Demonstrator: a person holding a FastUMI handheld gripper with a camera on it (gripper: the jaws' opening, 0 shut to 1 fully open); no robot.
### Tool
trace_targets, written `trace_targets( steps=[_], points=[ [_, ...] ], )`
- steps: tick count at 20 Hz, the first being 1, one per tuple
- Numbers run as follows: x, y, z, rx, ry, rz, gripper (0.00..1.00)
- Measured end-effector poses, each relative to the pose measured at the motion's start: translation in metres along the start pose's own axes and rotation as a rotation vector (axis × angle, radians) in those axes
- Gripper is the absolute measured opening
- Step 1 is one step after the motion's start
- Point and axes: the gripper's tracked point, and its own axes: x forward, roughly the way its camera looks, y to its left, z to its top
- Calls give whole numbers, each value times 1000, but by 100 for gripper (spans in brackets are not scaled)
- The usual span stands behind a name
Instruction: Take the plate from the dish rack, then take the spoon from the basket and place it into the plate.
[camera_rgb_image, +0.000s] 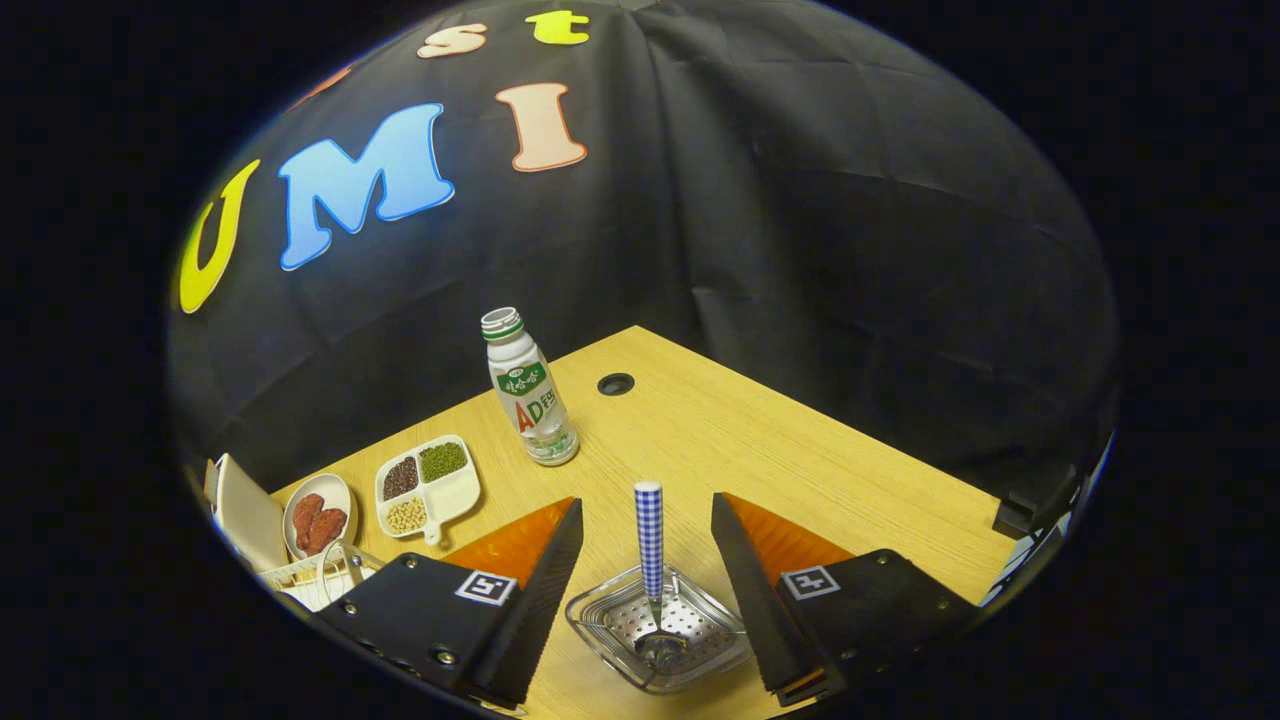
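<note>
Directly between the parted jaws, spoon (650, 545) standing upright in metal basket (655, 628), untouched, on wooden table (760, 440)

bottle (528, 395) 1 | spoon (650, 540) 1 | basket (655, 628) 1 — dishes 2

A staged recording booth dressed as a kitchen corner — black cloth wall (800, 250) hangs behind a pale wooden table (780, 450) with a cable hole (615, 384) near its far corner. Kitchen props sit on it: a drink bottle (527, 392), a divided dish of beans (427, 487), a small plate of reddish food (320, 518) and a white dish rack (315, 580) — with the gripper (648, 570) spread wide over a metal basket (655, 630).
</note>
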Motion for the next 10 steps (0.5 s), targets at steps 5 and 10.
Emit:
trace_targets(
  steps=[5, 10],
  points=[
    [21, 1, -11, -6, 34, 6, 42],
    [23, 0, -10, -41, 38, -4, 16]
  ],
)
